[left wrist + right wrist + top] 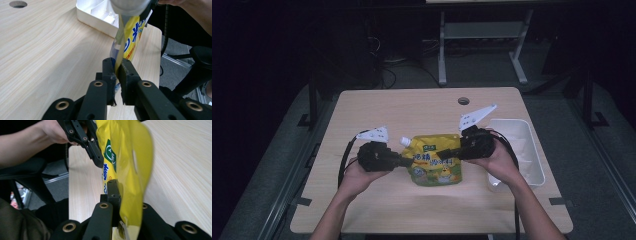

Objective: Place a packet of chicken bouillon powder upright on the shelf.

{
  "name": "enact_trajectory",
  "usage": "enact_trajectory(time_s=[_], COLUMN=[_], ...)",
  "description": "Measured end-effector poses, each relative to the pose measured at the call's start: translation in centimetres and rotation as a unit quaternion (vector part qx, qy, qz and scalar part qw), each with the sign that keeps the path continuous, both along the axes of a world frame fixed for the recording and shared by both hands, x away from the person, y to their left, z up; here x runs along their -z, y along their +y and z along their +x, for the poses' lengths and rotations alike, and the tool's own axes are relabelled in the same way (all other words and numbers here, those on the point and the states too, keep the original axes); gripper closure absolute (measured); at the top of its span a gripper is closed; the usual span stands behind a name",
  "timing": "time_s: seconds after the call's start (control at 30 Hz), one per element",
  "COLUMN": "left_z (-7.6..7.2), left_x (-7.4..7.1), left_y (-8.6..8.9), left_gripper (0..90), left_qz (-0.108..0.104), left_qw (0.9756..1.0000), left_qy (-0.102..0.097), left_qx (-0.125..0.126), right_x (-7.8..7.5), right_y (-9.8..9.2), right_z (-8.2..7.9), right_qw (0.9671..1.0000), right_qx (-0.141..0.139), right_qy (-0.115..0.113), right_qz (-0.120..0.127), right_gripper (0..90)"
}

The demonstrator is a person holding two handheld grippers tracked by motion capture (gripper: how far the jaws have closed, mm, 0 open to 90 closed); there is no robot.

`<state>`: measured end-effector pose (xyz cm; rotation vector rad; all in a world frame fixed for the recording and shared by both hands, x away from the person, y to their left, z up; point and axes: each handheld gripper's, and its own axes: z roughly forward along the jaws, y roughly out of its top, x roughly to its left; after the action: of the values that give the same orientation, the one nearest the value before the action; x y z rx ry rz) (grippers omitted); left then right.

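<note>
Yellow spouted pouch (436, 165) — printed with blue characters, a green label patch and a white screw cap (405, 141) at its upper left corner — is held over the middle of the light wooden bench (412, 107), between the two grippers. In the high view the left gripper (404, 161) meets the pouch at its left edge and the right gripper (447, 152) meets it at its right edge; each gripper is carried in one of the person's hands, with the forearms entering from the bottom of the view. In the left gripper view the two black fingers (109, 72) are pressed together on the thin edge of the pouch (130, 32), which runs up and away from them toward the other gripper. In the right gripper view the pouch (125, 157) passes between that gripper's fingers (113, 192) and drapes over the far one, hiding it; the near one lies tight against the film, so the grip reads as a pinch on the pouch. The same view shows the left gripper (96, 157) clamped on the far edge. A white plastic bin (532, 150) with inner dividers sits at the right side of the bench, just beside the right hand (499, 162). A round cable hole (463, 101) sits near the far edge of the bench — well apart from the pouch.
</note>
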<state>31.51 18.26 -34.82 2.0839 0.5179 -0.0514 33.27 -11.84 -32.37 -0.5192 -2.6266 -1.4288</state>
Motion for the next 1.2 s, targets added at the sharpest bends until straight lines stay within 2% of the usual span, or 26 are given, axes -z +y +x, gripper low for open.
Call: enact_trajectory(time_s=[0.1, 0.17, 0.27, 0.37, 0.4, 0.47, 0.63, 0.9, 1.03, 1.07, 1.2], left_z=[0.0, 0.0, 0.1, 0.0, 0.0, -0.1, -0.4, -1.2, -1.5, -1.6, -1.8], left_x=[-0.1, -0.2, 0.2, 0.6, 0.9, 1.0, 1.6, 2.8, 3.4, 3.7, 4.2], left_y=[0.1, 0.3, 1.1, 1.4, 1.7, 1.8, 2.6, 3.7, 4.4, 4.7, 5.1], left_gripper=[77.1, 72.2, 66.2, 64.1, 61.6, 60.2, 49.5, 38.3, 35.3, 34.0, 30.6], left_qz=[0.006, 0.016, 0.013, 0.015, 0.021, 0.021, 0.032, 0.051, 0.043, 0.048, 0.054], left_qw=[0.9999, 0.9997, 0.9996, 0.9995, 0.9993, 0.9992, 0.9978, 0.9947, 0.994, 0.993, 0.9919], left_qy=[-0.009, -0.016, -0.011, -0.007, -0.01, -0.011, -0.025, -0.043, -0.043, -0.046, -0.045], left_qx=[-0.001, -0.012, -0.021, -0.026, -0.03, -0.033, -0.052, -0.078, -0.091, -0.097, -0.105], right_x=[-0.1, -0.4, -1.2, -1.6, -2.0, -2.1, -2.5, -2.9, -3.2, -3.3, -3.5], right_y=[-0.3, -0.6, -1.5, -2.0, -2.6, -2.8, -4.6, -6.5, -7.4, -7.8, -8.5], right_z=[0.2, 0.4, 0.8, 1.0, 1.3, 1.5, 2.2, 3.0, 3.3, 3.5, 3.6], right_qw=[1.0, 0.9999, 0.9997, 0.9996, 0.9994, 0.9993, 0.9985, 0.9974, 0.9966, 0.9964, 0.9959], right_qx=[0.0, 0.003, 0.015, 0.02, 0.027, 0.029, 0.051, 0.071, 0.08, 0.082, 0.089], right_qy=[0.003, 0.001, -0.004, -0.006, -0.007, -0.008, -0.007, -0.005, -0.005, -0.006, -0.006], right_qz=[0.009, 0.014, 0.017, 0.02, 0.022, 0.022, 0.018, 0.017, 0.021, 0.017, 0.016], right_gripper=[89.7, 89.8, 89.8, 89.8, 89.8, 89.8, 89.7, 89.8, 89.8, 89.8, 89.8])
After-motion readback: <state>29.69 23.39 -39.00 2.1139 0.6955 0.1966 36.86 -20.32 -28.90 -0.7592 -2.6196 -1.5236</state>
